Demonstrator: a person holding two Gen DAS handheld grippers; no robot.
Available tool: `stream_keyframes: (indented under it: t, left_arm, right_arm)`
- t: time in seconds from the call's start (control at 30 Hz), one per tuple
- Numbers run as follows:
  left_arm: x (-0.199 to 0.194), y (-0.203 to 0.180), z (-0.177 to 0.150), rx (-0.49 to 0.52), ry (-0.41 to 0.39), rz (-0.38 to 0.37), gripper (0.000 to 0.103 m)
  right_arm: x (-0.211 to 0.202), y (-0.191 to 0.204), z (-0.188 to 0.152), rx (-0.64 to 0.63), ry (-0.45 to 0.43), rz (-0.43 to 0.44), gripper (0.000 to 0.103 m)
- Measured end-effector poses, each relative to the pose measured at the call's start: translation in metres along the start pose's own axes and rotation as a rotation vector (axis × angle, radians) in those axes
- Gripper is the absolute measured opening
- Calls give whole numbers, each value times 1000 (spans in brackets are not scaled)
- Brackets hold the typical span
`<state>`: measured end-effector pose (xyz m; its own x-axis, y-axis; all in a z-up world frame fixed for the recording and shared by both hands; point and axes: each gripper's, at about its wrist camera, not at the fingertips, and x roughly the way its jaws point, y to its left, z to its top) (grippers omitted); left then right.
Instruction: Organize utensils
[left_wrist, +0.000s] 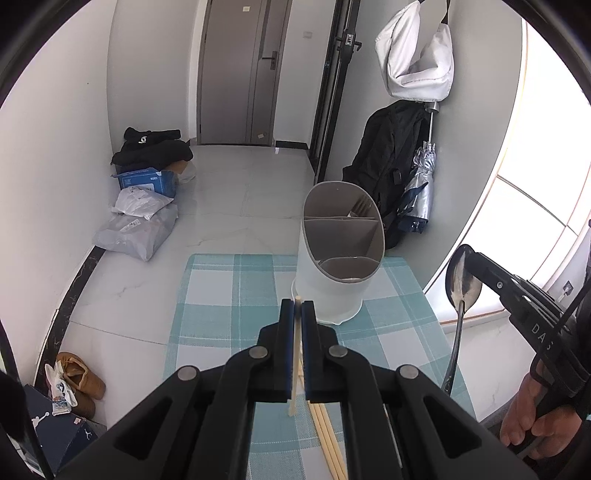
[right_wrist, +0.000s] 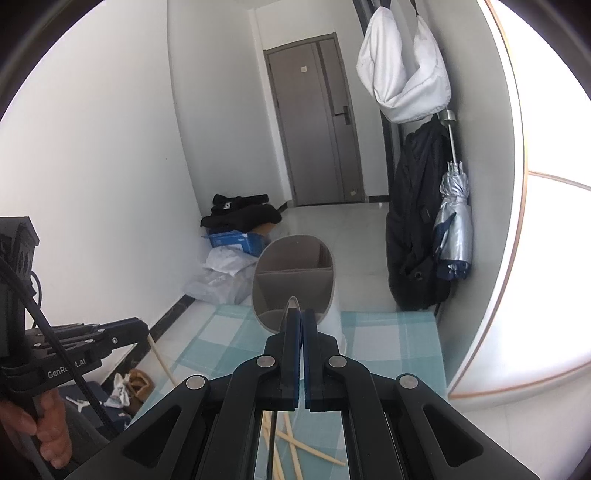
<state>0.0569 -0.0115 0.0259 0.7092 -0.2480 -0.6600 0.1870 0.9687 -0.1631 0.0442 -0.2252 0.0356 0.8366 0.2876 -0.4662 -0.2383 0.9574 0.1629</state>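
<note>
A white utensil holder (left_wrist: 338, 258) with grey dividers stands on the checked tablecloth (left_wrist: 229, 291); a fork (left_wrist: 360, 206) sits in its back compartment. My left gripper (left_wrist: 297, 306) is shut on one pale chopstick (left_wrist: 293, 373), held just before the holder. Several loose chopsticks (left_wrist: 328, 439) lie on the cloth below it. My right gripper (right_wrist: 297, 314) is shut on a metal spoon (left_wrist: 461, 284), bowl up, held in front of the holder (right_wrist: 291, 280). The left gripper's chopstick (right_wrist: 159, 358) shows in the right wrist view.
The small table ends just past the holder; tiled floor (left_wrist: 236, 192) lies beyond. Bags and a blue box (left_wrist: 147, 182) lie at the left wall. A black coat (left_wrist: 388, 162) and folded umbrella (left_wrist: 421, 184) hang at the right wall. Shoes (left_wrist: 79, 380) sit at the lower left.
</note>
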Motion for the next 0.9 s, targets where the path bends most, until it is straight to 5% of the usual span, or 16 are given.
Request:
stream_keyframes:
  t: [0.43, 0.9]
  left_arm:
    - [-9, -5, 34, 17, 25, -93, 0]
    - [-20, -15, 131, 36, -75, -232, 0]
  right_arm:
    - [7, -11, 32, 31, -52, -11, 1]
    - [43, -21, 109, 26, -156, -31, 1]
